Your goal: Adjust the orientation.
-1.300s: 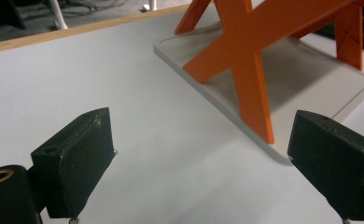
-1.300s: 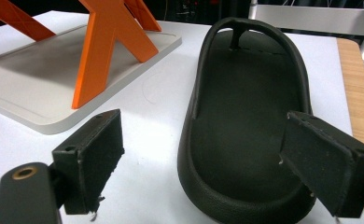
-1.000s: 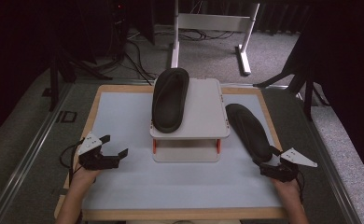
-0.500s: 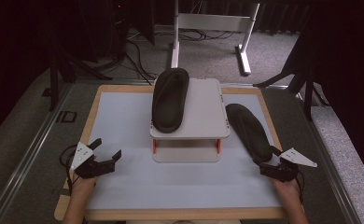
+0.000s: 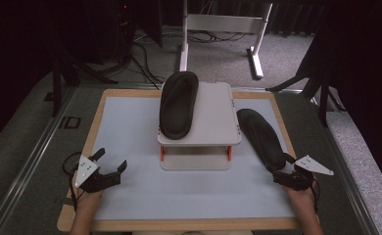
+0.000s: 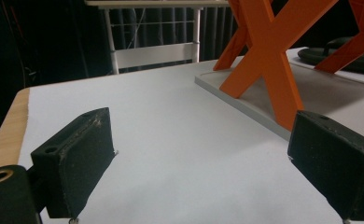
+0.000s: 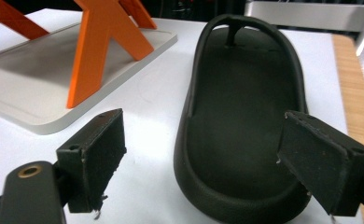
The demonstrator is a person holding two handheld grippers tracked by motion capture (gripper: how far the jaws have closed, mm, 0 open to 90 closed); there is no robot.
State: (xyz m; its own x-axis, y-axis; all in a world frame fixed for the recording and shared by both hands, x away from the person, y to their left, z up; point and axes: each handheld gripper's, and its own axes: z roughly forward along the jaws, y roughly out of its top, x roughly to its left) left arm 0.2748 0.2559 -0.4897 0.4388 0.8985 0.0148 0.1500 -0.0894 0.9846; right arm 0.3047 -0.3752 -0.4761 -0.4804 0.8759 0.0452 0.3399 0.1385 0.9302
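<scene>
Two slippers: both dark, one raised on a stand, one lying flat on the table.
Table: white top with a pale wooden rim, seen from above; dark floor and cables lie beyond it.
Stand: a small two-level shelf at the middle of the table, pale grey plates joined by orange X-shaped legs.
Slipper on the stand: rests on the left part of the top plate, its length running away from the person.
Slipper on the table: lies just right of the stand on the white surface, sole down, the strapped toe end pointing away.
Left gripper: held low at the near left of the table, well apart from the stand; its jaws are spread wide with nothing between them. In the left gripper view the bare white tabletop lies between the two black pads.
Right gripper: held at the near right, right at the near end of the slipper on the table. Its jaws are spread wide; in the right gripper view they stand either side of the slipper's heel, and I cannot tell if either pad touches it.
Hands: one hand grips the left tool, the other hand the right, both entering from the near edge.
</scene>
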